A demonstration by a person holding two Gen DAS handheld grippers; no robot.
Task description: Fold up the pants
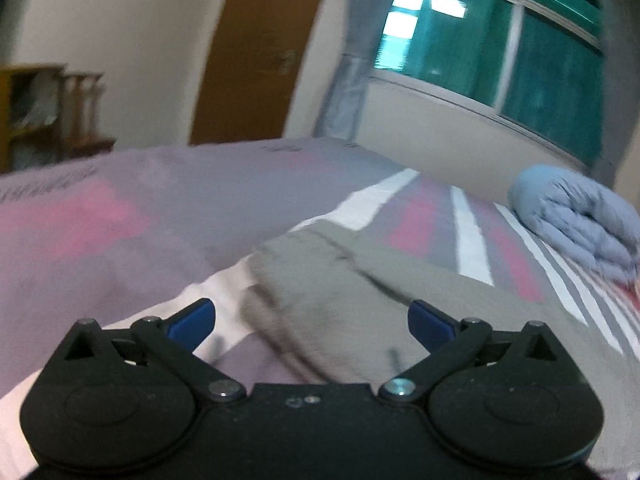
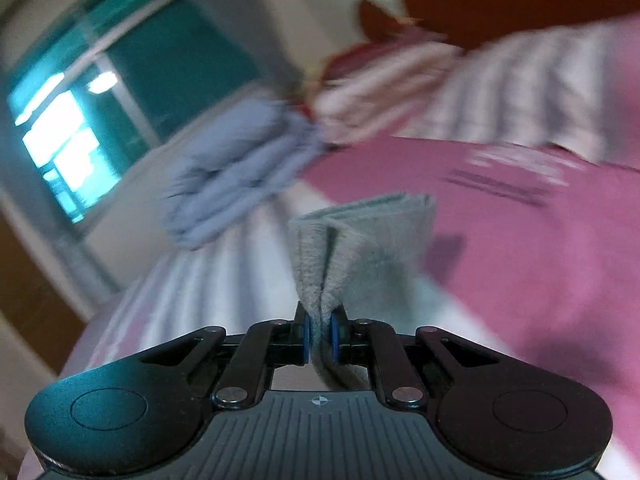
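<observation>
The right tool [image 2: 320, 334] is clenched on a bunched edge of the grey pants [image 1: 340, 292], lifting it off the bed [image 1: 120, 220]; the left tool [image 1: 312, 322] hovers released above them; a fold seems underway, next needing the edge laid squarely over.

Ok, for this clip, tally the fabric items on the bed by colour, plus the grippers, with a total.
Grey pants: 1, pinched in the right gripper, lying under the open left gripper
Blue folded blanket: 1
Pink and grey striped bedsheet: 1
Grippers: 2
Total: 5
</observation>
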